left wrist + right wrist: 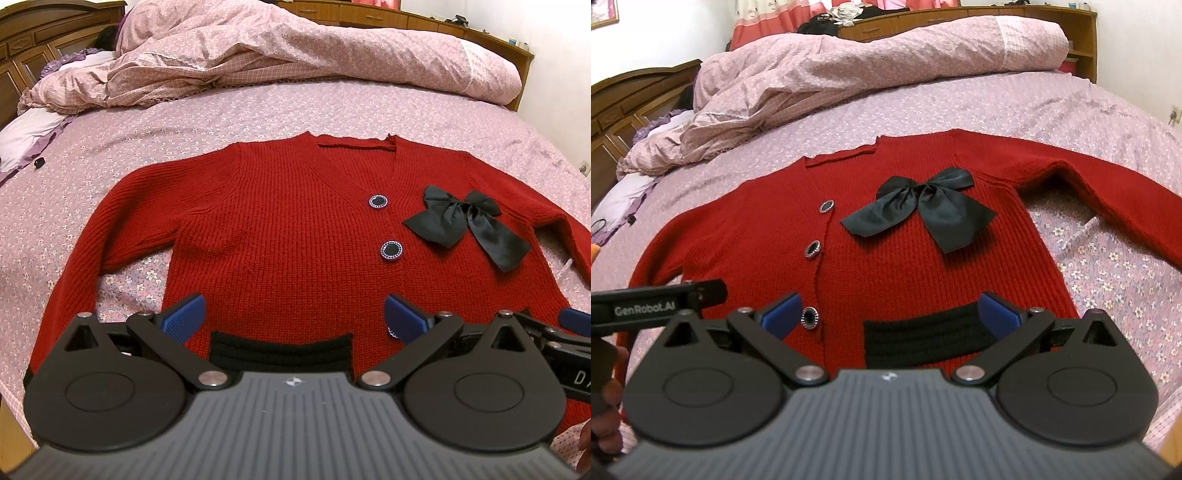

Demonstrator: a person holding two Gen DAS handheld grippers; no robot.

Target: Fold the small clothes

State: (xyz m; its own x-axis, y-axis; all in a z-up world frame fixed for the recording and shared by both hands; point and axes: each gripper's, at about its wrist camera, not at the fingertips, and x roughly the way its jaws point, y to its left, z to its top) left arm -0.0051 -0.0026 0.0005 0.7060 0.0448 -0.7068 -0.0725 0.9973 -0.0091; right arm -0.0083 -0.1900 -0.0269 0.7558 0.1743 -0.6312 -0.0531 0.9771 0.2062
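Red cardigan [280, 229] is spread flat, front up, on the floral bedsheet [147, 125], sleeves out. Black bow [923, 210] is pinned beside the buttons. Left gripper [293, 317] and right gripper [892, 315] are held spread wide over the hem, nothing grasped.

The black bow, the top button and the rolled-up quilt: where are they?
black bow [921, 190]: right wrist view, on its centre knot.
top button [378, 201]: left wrist view, on its dark middle.
rolled-up quilt [295, 55]: left wrist view, on its upper folds.
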